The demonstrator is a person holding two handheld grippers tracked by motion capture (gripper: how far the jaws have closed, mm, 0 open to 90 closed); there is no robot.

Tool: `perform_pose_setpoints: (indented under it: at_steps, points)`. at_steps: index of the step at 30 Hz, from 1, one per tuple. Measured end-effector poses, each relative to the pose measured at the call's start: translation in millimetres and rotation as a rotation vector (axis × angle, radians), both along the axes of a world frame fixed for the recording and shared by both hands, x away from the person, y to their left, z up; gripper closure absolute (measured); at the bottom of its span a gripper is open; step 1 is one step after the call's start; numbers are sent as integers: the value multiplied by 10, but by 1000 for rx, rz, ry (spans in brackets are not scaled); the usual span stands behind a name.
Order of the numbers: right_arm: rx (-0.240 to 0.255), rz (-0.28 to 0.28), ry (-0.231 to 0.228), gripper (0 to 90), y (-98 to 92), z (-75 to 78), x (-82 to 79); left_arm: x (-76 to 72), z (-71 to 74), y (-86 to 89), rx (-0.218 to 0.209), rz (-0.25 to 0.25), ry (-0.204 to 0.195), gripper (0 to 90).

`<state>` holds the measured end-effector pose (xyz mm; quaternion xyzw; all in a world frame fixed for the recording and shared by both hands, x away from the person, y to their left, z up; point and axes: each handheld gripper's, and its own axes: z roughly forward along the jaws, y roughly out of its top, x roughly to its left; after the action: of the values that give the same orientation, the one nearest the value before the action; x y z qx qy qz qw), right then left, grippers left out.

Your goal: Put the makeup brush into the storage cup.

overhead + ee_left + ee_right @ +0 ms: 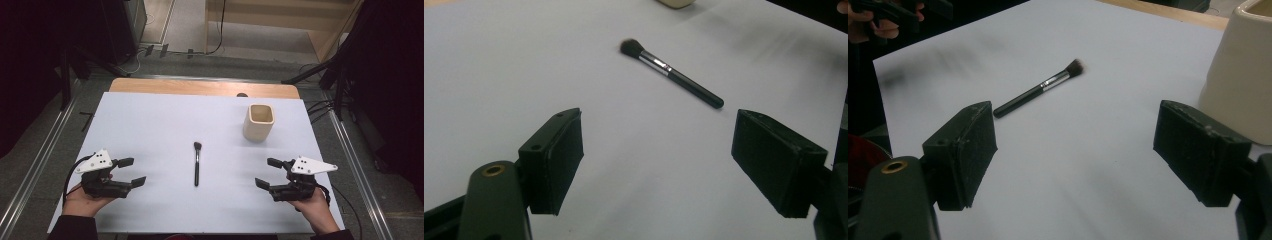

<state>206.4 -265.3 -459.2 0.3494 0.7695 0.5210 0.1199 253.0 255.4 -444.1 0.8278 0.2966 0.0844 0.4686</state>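
Right now, a makeup brush [196, 163] lies flat in the middle of the white tabletop [150, 125], and everything else sits around it. Its soft tip points away from the person and its black handle points back toward them, so the handle is easy to reach from the near side. A cream cup [259, 122] stands upright, off to the right of the brush and farther back, well apart from it. It looks like a good place to put the brush, with its open top ready. The left gripper [131, 171] waits to the left of the brush, and the right gripper [268, 172] waits to the right of it, both near the handle end. Each one points in toward the brush, as if getting ready to pick it up. Both pairs of fingers are spread wide apart. They hold nothing and touch nothing.
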Motion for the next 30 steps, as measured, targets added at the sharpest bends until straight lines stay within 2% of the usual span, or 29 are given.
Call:
perform_pose_setpoints:
  at_steps: [3,10,30]
  points:
    - [-4,-5,-11,181,1,1,-3,0,0,-2,2,-1,2,216]
    - [7,-6,-12,181,-10,-3,4,3,3,9,7,8,2,217]
    - [-2,12,-8,181,6,-10,-1,6,11,25,5,15,1,226]
